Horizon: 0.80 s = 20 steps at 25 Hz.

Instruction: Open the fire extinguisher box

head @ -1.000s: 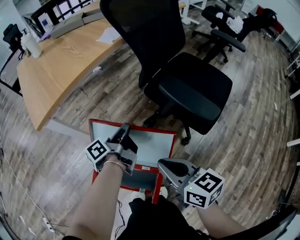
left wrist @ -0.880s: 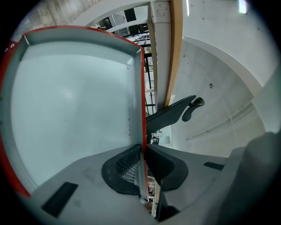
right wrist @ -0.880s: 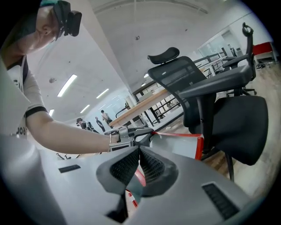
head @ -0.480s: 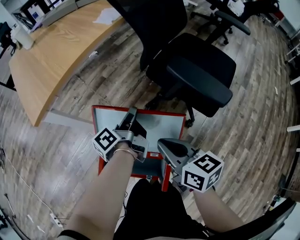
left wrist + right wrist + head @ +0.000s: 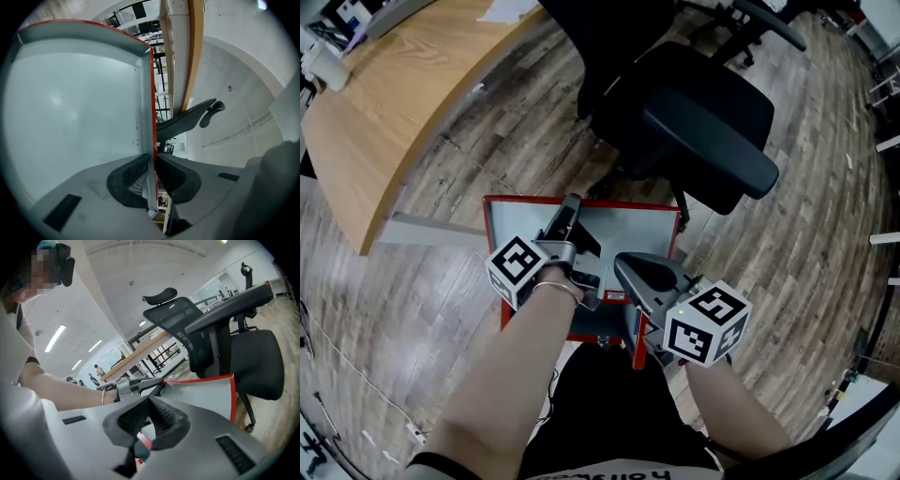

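The red fire extinguisher box lies on the floor with its lid swung up, grey inside facing me. My left gripper grips the lid's far edge; in the left gripper view the thin red-rimmed lid runs between the pads. Its jaws have just been opening a little with the edge still between them. My right gripper hovers by the box's right side, shut and empty. The right gripper view shows the lid and the left gripper ahead.
A black office chair stands just behind the box, its base close to the lid. A curved wooden desk runs along the left. The floor is wood plank. More chairs stand at the far right.
The right gripper has come forward and down beside the box's right side. The left gripper stays on the lid's edge; the lid looks unmoved.
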{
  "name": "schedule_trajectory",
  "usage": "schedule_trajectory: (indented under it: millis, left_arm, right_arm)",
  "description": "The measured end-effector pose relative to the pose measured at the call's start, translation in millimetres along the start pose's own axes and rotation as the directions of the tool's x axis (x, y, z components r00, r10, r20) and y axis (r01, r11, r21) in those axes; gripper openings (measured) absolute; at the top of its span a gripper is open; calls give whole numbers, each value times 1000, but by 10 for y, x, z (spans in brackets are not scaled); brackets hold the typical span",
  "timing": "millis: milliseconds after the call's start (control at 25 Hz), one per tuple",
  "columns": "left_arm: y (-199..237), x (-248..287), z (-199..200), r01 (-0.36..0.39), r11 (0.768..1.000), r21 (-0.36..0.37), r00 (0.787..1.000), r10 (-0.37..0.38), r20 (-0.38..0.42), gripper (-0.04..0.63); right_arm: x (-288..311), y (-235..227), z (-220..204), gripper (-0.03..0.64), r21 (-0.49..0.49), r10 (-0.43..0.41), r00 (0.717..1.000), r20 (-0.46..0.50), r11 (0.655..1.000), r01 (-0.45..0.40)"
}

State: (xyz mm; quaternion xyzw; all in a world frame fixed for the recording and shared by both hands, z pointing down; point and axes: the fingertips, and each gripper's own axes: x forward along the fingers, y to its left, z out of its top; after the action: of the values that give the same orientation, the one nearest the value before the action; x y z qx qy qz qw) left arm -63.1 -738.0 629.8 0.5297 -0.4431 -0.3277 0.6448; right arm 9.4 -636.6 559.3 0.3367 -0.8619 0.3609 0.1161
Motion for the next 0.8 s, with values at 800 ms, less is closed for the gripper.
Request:
schedule_trajectory:
  millis: [800]
  left_arm:
    - [19,177,32,-10,1000,-16,999,10,-30,40]
  right_arm:
    - [89,-203,37,11,46,-31,999,-8,998,31]
